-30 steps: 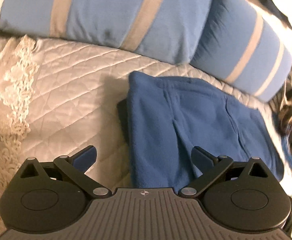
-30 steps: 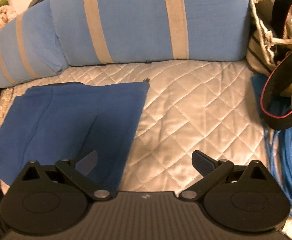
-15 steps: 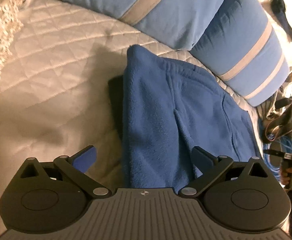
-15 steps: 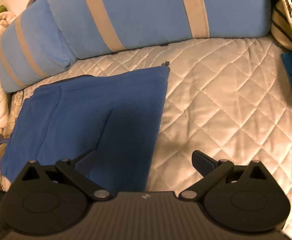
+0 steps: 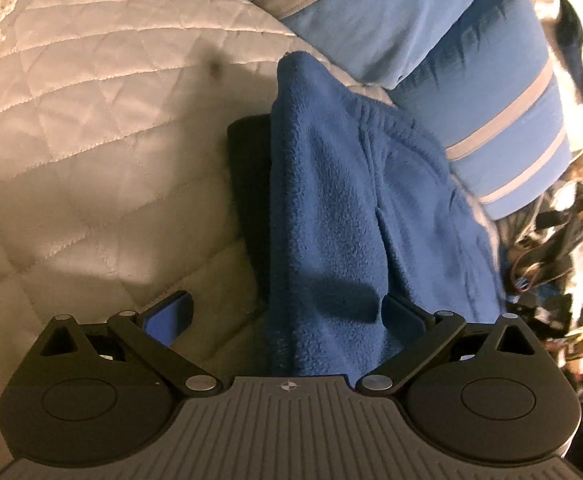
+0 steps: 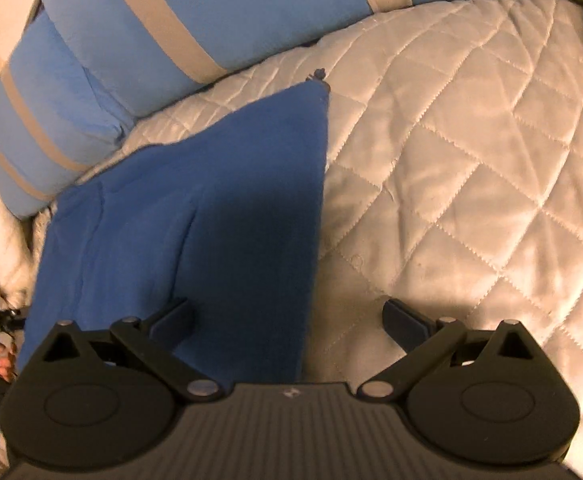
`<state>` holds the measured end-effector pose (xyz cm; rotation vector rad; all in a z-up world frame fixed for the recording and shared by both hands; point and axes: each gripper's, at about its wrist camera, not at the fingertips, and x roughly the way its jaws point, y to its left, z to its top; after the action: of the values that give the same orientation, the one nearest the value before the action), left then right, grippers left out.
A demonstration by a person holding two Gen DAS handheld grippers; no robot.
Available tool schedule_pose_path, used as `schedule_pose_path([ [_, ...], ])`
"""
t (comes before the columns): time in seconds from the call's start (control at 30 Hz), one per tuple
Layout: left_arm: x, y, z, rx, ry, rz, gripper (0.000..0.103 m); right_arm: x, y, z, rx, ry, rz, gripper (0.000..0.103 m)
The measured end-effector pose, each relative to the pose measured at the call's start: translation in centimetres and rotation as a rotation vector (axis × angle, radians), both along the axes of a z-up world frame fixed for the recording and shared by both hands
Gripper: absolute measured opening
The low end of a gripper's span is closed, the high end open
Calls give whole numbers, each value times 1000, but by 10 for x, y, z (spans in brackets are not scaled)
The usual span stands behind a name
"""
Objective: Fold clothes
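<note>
Both grippers poised at opposite side edges of the blue fleece garment (image 5: 331, 208), grab not yet made.

Garment lies flat on the quilted bedspread (image 6: 471, 168), apparently folded once already: soft nap, seams and a gathered band at the far end, a darker layer peeking out along one side. Left gripper (image 5: 287, 312) spread wide, holding nothing; the garment's edge runs between its fingers, one finger over fleece, the other over bare quilt. Right gripper (image 6: 287, 322) likewise spread and empty, straddling the opposite edge, far corner well ahead of the fingertips. Striped blue pillows (image 6: 195, 12) just beyond the garment. Judged step: lining up for the next fold. Next move calls for dropping onto each edge, pinching all layers together, then lifting evenly so the fleece does not slide apart.
</note>
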<state>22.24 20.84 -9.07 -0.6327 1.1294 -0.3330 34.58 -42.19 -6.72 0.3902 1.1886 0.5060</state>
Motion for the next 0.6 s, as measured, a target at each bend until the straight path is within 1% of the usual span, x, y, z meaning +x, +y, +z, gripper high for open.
schedule_pose_path([
  [0.13, -4, 15, -5, -90, -4, 45, 102, 0, -5, -3, 41, -5, -8, 102],
  [0.3, -6, 23, -6, -145, -11, 54, 102, 2, -8, -4, 94, 1, -11, 102],
  [0.33, -5, 23, -7, -161, -14, 51, 102, 3, -8, -5, 114, 4, -10, 102],
  [0.43, -2, 16, -13, -247, -8, 42, 102, 4, -8, -10, 188, 17, -7, 102],
  [0.5, 0, 12, -17, -265, -18, 33, 102, 4, -8, -14, 246, 28, -4, 102],
  [0.57, 3, 10, -19, -299, -37, 29, 102, 5, -9, -19, 287, 20, -1, 101],
  [0.6, 4, 11, -21, -330, -42, 30, 102, 6, -11, -21, 311, 18, -1, 101],
])
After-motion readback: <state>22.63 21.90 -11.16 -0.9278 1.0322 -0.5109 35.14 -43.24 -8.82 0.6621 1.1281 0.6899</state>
